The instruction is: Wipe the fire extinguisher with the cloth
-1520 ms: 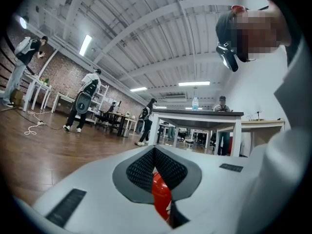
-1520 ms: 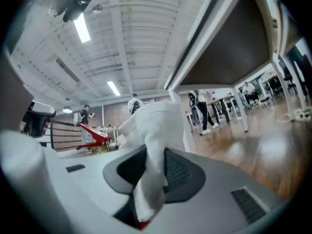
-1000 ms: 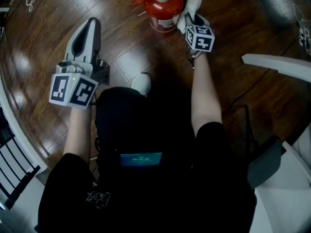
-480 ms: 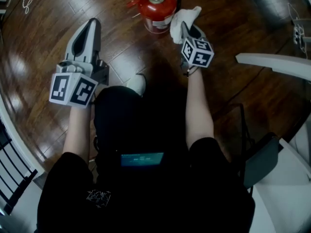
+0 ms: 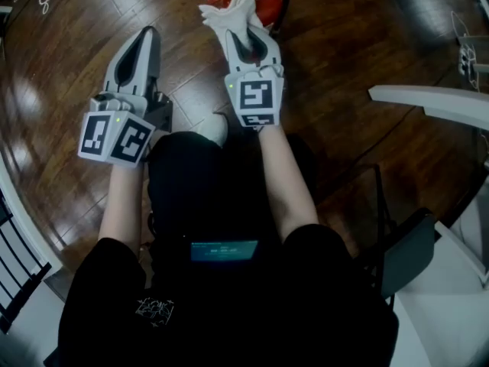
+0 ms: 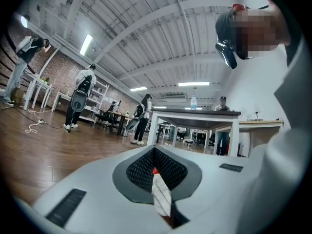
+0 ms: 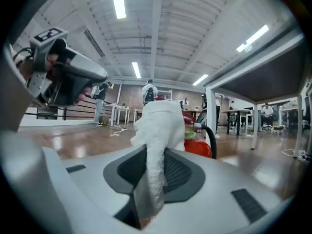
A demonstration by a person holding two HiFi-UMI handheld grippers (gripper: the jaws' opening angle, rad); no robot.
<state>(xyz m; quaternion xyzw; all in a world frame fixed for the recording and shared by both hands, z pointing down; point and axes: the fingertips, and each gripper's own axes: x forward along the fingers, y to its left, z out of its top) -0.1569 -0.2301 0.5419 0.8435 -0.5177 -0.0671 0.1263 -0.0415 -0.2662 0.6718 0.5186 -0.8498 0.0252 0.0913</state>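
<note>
A red fire extinguisher (image 5: 269, 3) with a black hose stands on the wood floor at the top of the head view, mostly hidden behind the white cloth (image 5: 231, 14). My right gripper (image 5: 243, 43) is shut on that cloth, which sticks out past its tips just in front of the extinguisher. In the right gripper view the cloth (image 7: 161, 130) rises from the closed jaws and the fire extinguisher (image 7: 197, 140) shows right behind it. My left gripper (image 5: 142, 46) hangs to the left, shut and holding nothing; its view shows closed pads (image 6: 157, 168).
Dark wood floor all around. A white table edge (image 5: 428, 102) juts in at the right, with a dark chair (image 5: 412, 254) below it. A black railing (image 5: 19, 274) runs along the left. Tables and several people stand in the background of the left gripper view.
My right gripper has swung left with the cloth, from the extinguisher's right side to in front of it, and now covers most of it. The left gripper has stayed put.
</note>
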